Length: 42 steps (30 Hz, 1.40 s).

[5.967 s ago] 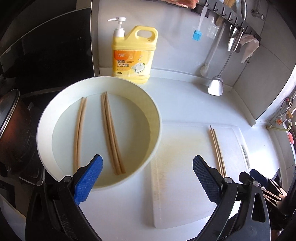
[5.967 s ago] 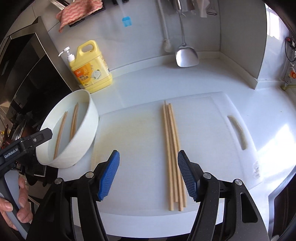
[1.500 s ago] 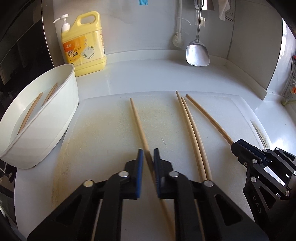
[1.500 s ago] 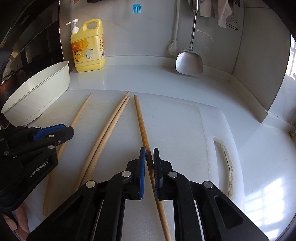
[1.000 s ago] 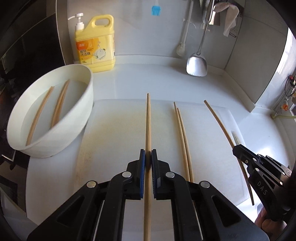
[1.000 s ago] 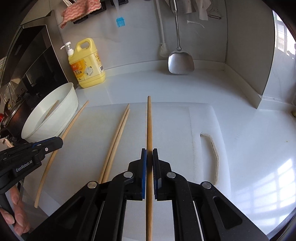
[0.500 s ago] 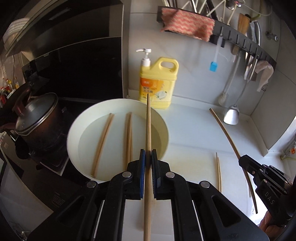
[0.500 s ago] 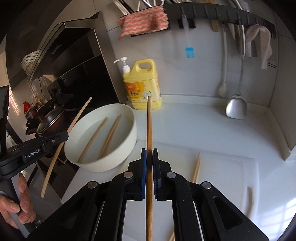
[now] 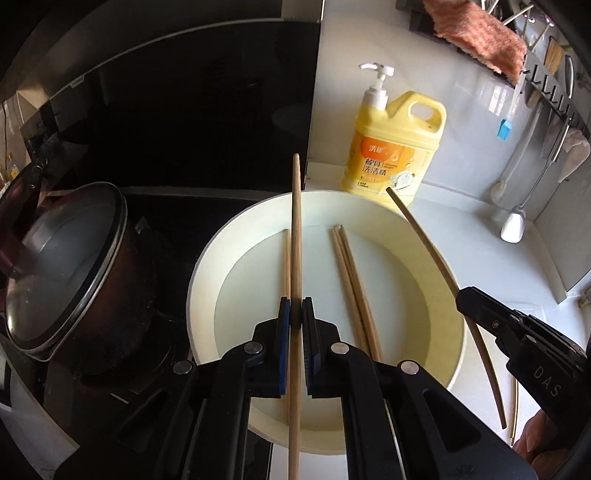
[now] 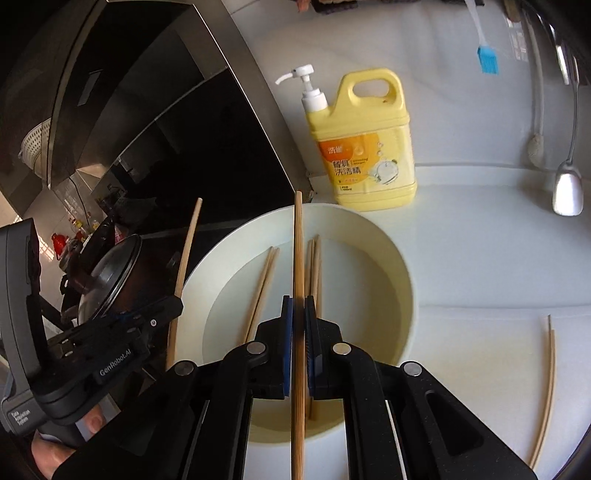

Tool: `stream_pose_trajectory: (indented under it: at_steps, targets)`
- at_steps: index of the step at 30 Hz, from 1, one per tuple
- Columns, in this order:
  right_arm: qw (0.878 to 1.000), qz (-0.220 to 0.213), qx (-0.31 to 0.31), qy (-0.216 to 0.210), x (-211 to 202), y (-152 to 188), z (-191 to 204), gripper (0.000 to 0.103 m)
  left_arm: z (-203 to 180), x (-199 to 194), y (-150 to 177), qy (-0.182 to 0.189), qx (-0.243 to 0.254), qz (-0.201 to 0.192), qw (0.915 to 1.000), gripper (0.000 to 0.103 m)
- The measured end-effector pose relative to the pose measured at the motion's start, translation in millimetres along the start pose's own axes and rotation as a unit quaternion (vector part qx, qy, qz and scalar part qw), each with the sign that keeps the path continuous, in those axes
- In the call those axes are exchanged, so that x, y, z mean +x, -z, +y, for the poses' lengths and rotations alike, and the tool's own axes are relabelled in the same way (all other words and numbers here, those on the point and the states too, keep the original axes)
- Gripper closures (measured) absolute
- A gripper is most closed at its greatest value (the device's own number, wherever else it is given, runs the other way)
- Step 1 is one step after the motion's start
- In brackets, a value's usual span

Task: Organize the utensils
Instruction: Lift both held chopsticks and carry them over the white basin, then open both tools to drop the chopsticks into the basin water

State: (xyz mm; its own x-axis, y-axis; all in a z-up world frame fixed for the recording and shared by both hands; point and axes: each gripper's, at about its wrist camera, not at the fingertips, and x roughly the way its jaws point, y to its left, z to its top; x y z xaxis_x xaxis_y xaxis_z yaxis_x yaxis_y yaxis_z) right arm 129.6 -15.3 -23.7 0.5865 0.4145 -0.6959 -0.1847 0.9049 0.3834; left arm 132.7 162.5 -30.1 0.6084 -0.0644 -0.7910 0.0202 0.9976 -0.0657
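My left gripper (image 9: 294,314) is shut on a wooden chopstick (image 9: 296,221) and holds it above the white basin (image 9: 229,236), over its left part. My right gripper (image 10: 298,314) is shut on another chopstick (image 10: 297,251), held over the middle of the basin (image 10: 399,266). The right gripper (image 9: 466,295) with its chopstick (image 9: 424,236) also shows in the left wrist view, over the basin's right side. Several chopsticks (image 9: 351,280) lie in water in the basin. Two more chopsticks (image 10: 546,384) lie on the white cutting board (image 10: 480,354).
A yellow dish-soap bottle (image 10: 365,147) stands behind the basin against the wall. A dark pot with a glass lid (image 9: 62,273) sits on the stove left of the basin. A spatula (image 10: 567,184), a blue brush (image 10: 487,59) and a cloth (image 9: 476,33) hang on the wall rail.
Both grippers, each with its chopstick, have moved left from above the cutting board to over the basin. The basin and the pot now look closer.
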Motion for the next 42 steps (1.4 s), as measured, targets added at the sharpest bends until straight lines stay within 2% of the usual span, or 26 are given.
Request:
stream_pose_trajectory:
  at_steps: [5, 8, 13, 18, 20, 22, 24, 29, 33, 37, 42]
  targets:
    - [1.0, 0.031, 0.003, 0.002, 45, -7, 10, 0.097, 8, 34, -5, 0.022, -0.016, 0.028, 0.9992, 0.096]
    - [0.999, 0.053, 0.009, 0.002, 67, -9, 10, 0.097, 8, 53, -7, 0.022, -0.022, 0.047, 0.9984, 0.096]
    - [0.996, 0.088, 0.017, 0.007, 90, -9, 5, 0.097, 8, 80, -12, 0.023, -0.033, 0.074, 0.9964, 0.096]
    - [0.994, 0.108, 0.015, 0.014, 99, -8, 2, 0.097, 2, 96, -15, 0.014, -0.024, 0.094, 0.9952, 0.094]
    - [0.994, 0.111, 0.012, 0.018, 99, -8, 0, 0.094, 2, 98, -15, 0.008, -0.024, 0.1, 0.9947, 0.081]
    - [0.994, 0.107, 0.01, 0.022, 95, -8, -2, 0.085, 5, 94, -15, 0.0, -0.03, 0.095, 0.995, 0.049]
    - [0.995, 0.096, 0.01, 0.029, 88, -10, -4, 0.081, 10, 87, -15, -0.01, -0.038, 0.084, 0.9957, 0.038]
    - [0.997, 0.072, 0.011, 0.04, 69, -12, -12, 0.071, 19, 68, -14, -0.02, -0.047, 0.073, 0.996, 0.028]
    - [0.997, 0.068, 0.013, 0.041, 60, -7, -17, 0.068, 23, 53, -13, -0.034, -0.047, 0.061, 0.9965, 0.021]
    - [0.997, 0.068, 0.015, 0.042, 54, -4, -17, 0.062, 25, 41, -11, -0.041, -0.046, 0.055, 0.9966, 0.016]
    - [0.997, 0.066, 0.008, 0.043, 43, -2, -12, 0.055, 27, 28, -9, -0.043, -0.041, 0.05, 0.9969, 0.016]
